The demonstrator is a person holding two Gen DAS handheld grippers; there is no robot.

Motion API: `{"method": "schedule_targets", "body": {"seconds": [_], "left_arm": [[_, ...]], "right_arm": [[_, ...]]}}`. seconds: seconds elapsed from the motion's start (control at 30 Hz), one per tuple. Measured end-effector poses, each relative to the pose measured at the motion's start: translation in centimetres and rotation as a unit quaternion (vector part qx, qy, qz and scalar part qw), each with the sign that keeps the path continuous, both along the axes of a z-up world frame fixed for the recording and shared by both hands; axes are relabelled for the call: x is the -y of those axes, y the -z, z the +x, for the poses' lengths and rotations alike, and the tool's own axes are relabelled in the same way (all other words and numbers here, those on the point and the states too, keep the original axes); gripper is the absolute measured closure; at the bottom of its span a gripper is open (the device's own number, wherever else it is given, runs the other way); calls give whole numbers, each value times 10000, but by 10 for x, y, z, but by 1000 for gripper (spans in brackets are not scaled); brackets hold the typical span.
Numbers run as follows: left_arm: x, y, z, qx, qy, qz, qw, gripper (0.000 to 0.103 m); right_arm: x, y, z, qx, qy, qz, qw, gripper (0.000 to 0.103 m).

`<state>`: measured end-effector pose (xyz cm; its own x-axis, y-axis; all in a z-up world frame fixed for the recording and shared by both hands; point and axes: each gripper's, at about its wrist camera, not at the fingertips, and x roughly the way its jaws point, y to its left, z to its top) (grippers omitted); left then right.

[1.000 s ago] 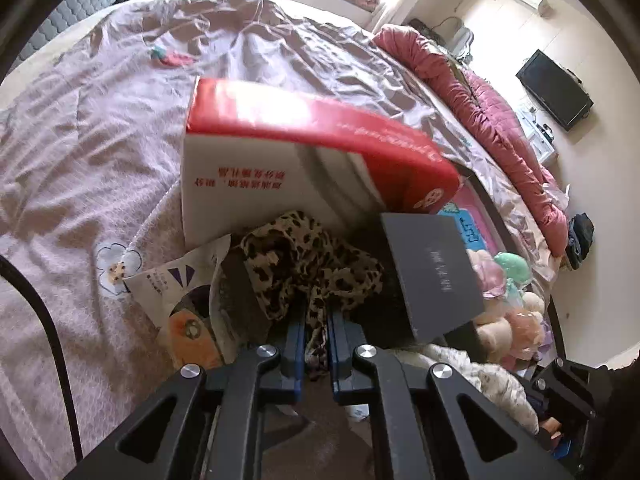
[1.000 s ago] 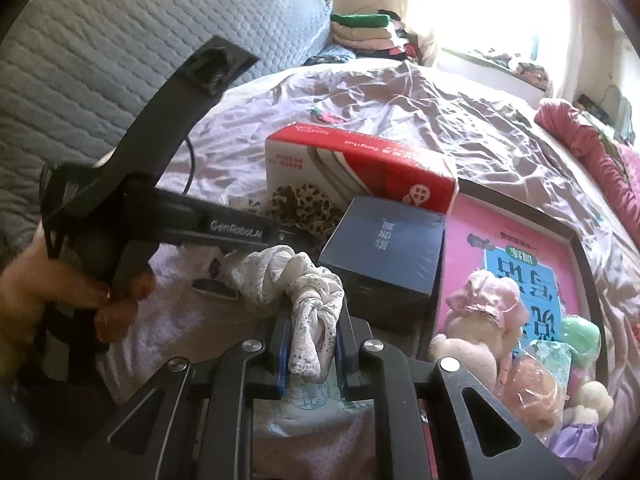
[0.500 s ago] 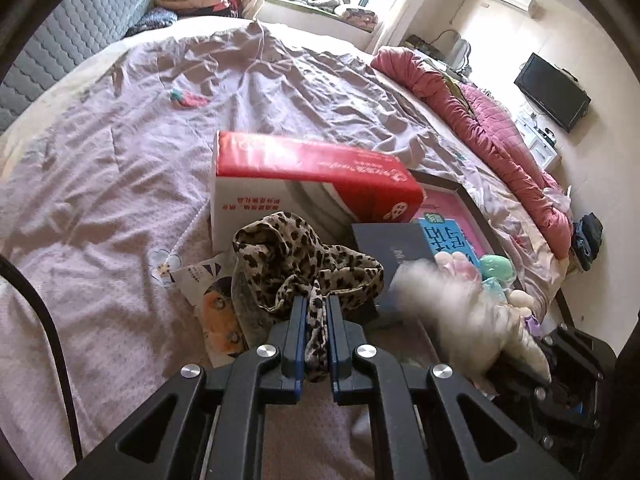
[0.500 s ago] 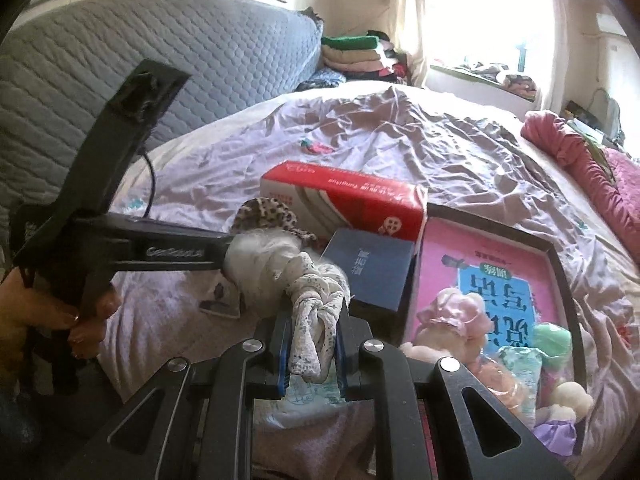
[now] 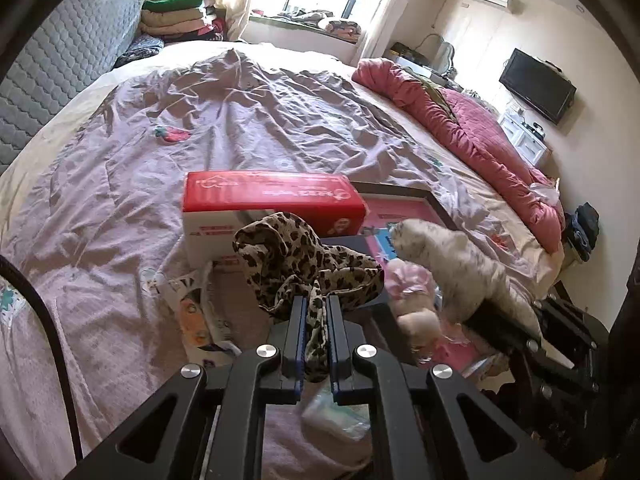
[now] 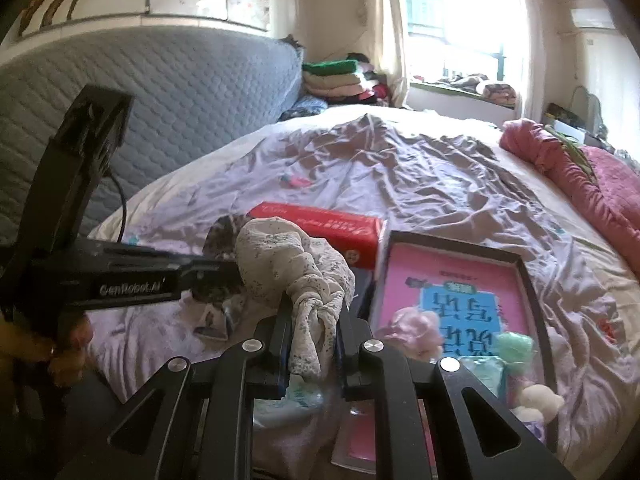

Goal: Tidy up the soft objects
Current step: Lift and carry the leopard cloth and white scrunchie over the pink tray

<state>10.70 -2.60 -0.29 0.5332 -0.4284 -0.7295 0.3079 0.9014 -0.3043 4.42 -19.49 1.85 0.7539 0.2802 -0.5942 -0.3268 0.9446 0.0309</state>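
My left gripper point(image 5: 314, 308) is shut on a leopard-print scrunchie point(image 5: 298, 258), held in the air above the bed. My right gripper point(image 6: 312, 320) is shut on a white lace scrunchie point(image 6: 294, 262), also lifted; it shows blurred in the left wrist view point(image 5: 452, 264). The left gripper's body point(image 6: 120, 280) reaches in from the left in the right wrist view. Below lies a dark-rimmed tray point(image 6: 524, 276) with a pink and blue board, holding several pastel scrunchies point(image 6: 414, 330).
A red and white box point(image 5: 272, 200) lies on the wrinkled lilac bedsheet point(image 5: 240, 120) beside a dark blue box point(image 6: 362, 288). Printed packets point(image 5: 196, 312) lie at its left. A pink quilt point(image 5: 472, 128) runs along the right. A grey padded headboard point(image 6: 192, 88) stands left.
Both grippers have risen and pulled back from the boxes, each carrying its scrunchie. The boxes and tray look smaller and lower now.
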Motion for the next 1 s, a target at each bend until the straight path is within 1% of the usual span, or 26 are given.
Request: {"method": "schedule_targets", "body": {"seconds": [0.47,0.7,1.0], "left_arm": [[39,-27,-23,269,261,243,9990,94],[73,-35,-33,365,578,254,9973,94],[112,-34,-39,371,844,303,9953,94]], "right_arm": [[47,-26,-19,268,424,240,9985,86],[99,-34,-26,383,977,407,9937,86],[164,-36,-38,467,1633,566,9838,86]]}}
